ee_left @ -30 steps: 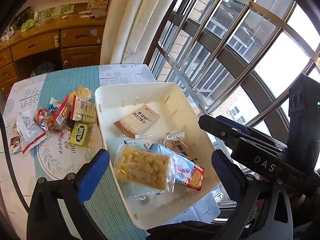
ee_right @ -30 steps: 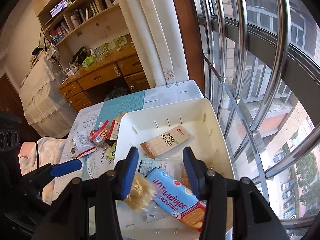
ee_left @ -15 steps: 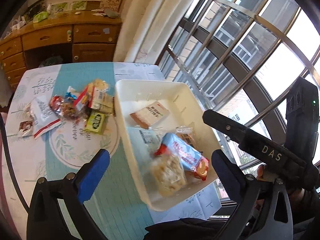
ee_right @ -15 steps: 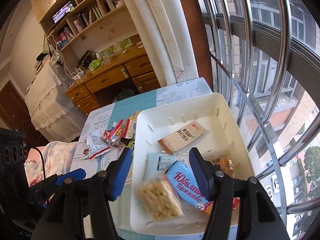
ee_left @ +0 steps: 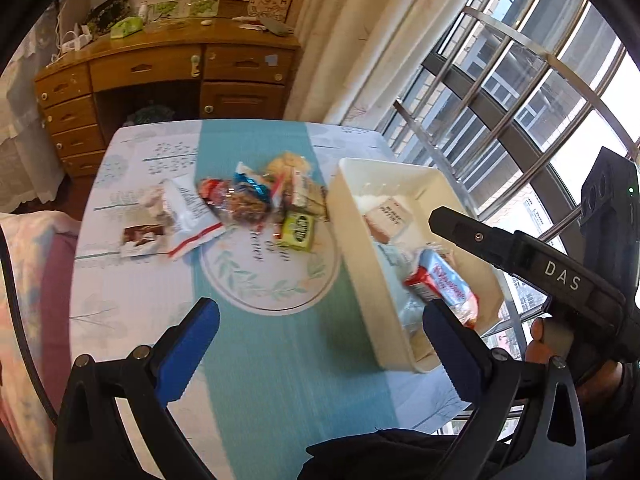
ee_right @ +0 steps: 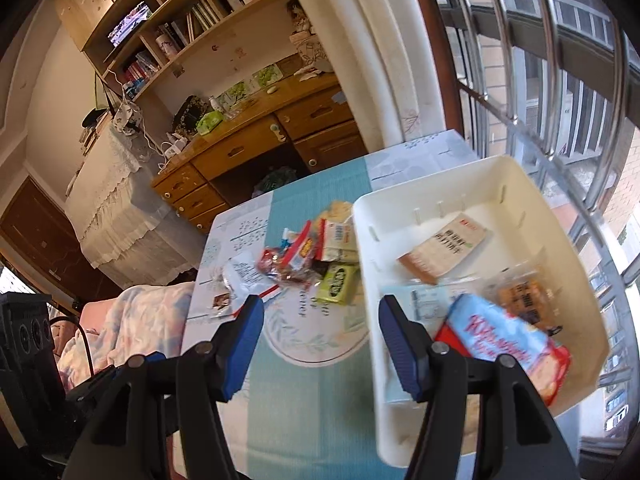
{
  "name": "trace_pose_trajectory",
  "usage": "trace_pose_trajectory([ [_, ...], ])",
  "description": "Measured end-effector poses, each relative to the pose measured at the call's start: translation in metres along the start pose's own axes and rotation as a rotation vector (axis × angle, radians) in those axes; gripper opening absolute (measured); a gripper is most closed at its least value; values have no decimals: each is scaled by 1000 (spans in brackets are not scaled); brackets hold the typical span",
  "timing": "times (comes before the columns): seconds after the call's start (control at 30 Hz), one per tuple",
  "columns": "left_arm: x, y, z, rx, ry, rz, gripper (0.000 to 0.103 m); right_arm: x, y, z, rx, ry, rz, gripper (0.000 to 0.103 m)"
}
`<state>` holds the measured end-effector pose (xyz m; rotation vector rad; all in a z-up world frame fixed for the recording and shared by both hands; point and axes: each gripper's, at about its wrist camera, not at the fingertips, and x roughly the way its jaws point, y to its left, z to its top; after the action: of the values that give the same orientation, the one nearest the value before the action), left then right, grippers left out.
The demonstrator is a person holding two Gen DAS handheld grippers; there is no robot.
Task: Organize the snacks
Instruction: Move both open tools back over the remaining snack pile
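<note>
A white plastic bin (ee_right: 560, 216) sits at the window side of the tabletop (ee_left: 280, 360), which is covered by a teal and white patterned cloth. Inside the bin lie a blue and red biscuit packet (ee_right: 504, 348), a tan cracker packet (ee_right: 444, 252) and a clear bag of brown snacks (ee_right: 520, 296). Just beside the bin's left wall a loose heap of snacks (ee_left: 256, 200) lies on the cloth, with a green packet (ee_left: 298, 230) nearest the bin and a white sachet (ee_left: 188, 212) farther out. A wooden desk (ee_left: 168, 68) stands beyond the tabletop.

The left gripper (ee_left: 320, 332) hangs above the cloth with its blue pads wide apart, holding nothing. The right gripper (ee_right: 320, 344) is likewise spread wide and empty, its right finger in front of the bin's near wall.

Only the right wrist view shows the bookshelf (ee_right: 200, 12) and a bed (ee_right: 132, 320); the left wrist view shows the right gripper's black body (ee_left: 560, 276) over the bin.
</note>
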<state>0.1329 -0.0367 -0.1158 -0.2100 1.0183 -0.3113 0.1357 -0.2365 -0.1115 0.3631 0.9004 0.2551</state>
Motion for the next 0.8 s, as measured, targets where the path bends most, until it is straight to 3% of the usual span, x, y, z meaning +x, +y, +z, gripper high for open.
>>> trace_pose_trajectory([
  [0.43, -26, 102, 7, 31, 38, 87, 101, 54, 70, -24, 108, 43, 4, 61],
  [0.6, -25, 143, 10, 49, 61, 116, 101, 73, 86, -34, 174, 59, -1, 73],
  [0.8, -16, 179, 16, 46, 86, 138, 101, 95, 98, -38, 238, 114, -4, 74],
])
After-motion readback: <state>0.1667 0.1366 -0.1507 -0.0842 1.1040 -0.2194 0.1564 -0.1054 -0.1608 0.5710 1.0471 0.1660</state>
